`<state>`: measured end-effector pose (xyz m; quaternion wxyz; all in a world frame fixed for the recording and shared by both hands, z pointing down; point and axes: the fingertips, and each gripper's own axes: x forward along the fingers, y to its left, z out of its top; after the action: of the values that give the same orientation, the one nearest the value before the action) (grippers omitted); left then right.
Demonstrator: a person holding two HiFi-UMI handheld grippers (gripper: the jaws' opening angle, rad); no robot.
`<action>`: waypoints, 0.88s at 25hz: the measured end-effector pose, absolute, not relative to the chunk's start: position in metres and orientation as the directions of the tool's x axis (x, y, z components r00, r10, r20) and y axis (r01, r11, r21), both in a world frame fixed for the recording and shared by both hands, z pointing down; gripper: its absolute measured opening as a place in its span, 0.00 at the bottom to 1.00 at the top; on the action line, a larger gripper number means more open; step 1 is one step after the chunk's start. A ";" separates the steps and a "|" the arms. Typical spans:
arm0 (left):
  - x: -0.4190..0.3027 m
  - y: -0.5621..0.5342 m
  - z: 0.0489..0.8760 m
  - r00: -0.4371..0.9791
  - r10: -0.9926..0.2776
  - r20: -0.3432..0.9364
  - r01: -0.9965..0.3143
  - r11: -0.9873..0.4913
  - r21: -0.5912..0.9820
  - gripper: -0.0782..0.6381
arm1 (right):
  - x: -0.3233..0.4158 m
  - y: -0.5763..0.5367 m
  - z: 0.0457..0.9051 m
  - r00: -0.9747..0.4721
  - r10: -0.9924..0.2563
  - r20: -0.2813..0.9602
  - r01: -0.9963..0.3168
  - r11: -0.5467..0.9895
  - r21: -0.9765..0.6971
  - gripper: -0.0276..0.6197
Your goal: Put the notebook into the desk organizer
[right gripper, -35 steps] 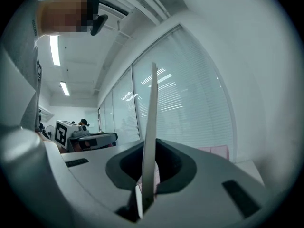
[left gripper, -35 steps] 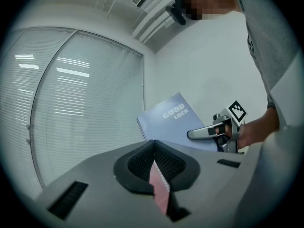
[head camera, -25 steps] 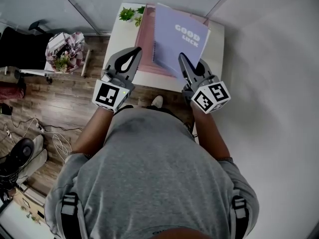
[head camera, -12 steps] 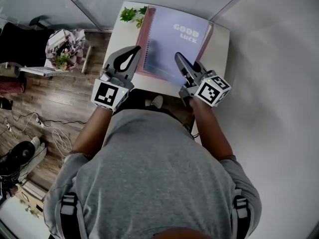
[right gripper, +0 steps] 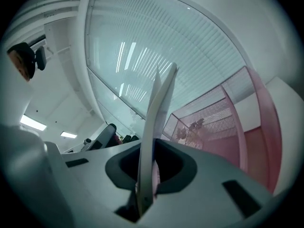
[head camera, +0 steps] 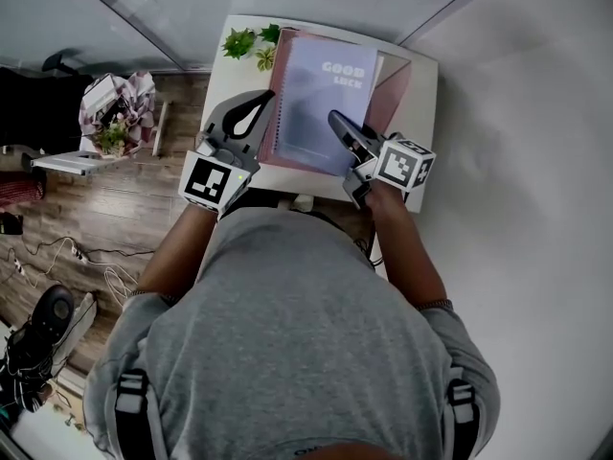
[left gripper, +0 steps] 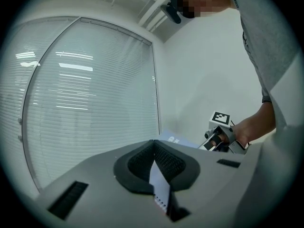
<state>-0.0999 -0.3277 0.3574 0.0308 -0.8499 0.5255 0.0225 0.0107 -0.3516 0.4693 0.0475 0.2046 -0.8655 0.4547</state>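
A lavender spiral notebook [head camera: 321,99] printed "GOOD LUCK" hangs tilted over the pink mesh desk organizer [head camera: 395,84] on the small white table. My right gripper [head camera: 337,125] is shut on the notebook's near edge. In the right gripper view the notebook [right gripper: 156,122] stands edge-on between the pads, with the organizer [right gripper: 223,122] behind it. My left gripper [head camera: 261,102] is shut with nothing in it, just left of the spiral edge. In the left gripper view a sliver of the notebook [left gripper: 160,184] shows through the jaw gap, and the right gripper [left gripper: 219,134] is at the right.
A small green plant [head camera: 244,41] stands at the table's [head camera: 421,89] back left corner. White walls and a blind-covered glass pane close in the table's far side. A shelf with a flower bag [head camera: 117,113] and floor cables [head camera: 91,257] lie to the left.
The right gripper has rolled and sunk forward, laying the notebook lower and flatter over the organizer. The left gripper has moved forward beside it, still shut.
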 end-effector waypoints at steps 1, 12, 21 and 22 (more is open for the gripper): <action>-0.101 -0.331 0.359 0.452 -0.889 -0.071 -0.892 -0.452 -0.023 0.14 | 0.008 -0.354 0.473 -0.911 -0.307 0.275 -0.399 0.488 -0.776 0.11; -0.108 -0.355 0.376 0.486 -0.873 -0.040 -0.873 -0.487 0.018 0.14 | -0.009 -0.374 0.509 -0.880 -0.267 0.392 -0.474 0.451 -0.757 0.13; -0.111 -0.370 0.378 0.498 -0.866 -0.041 -0.866 -0.499 0.034 0.14 | -0.009 -0.388 0.523 -0.776 -0.336 0.534 -0.626 0.514 -0.586 0.20; -0.111 -0.371 0.378 0.498 -0.866 -0.043 -0.865 -0.500 0.035 0.14 | -0.010 -0.389 0.521 -0.761 -0.354 0.544 -0.643 0.523 -0.559 0.21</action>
<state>-0.1112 -0.3714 0.3784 -0.0043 -0.8656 0.5000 0.0271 -0.0101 -0.3895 0.5205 0.1849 0.2923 -0.8528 0.3913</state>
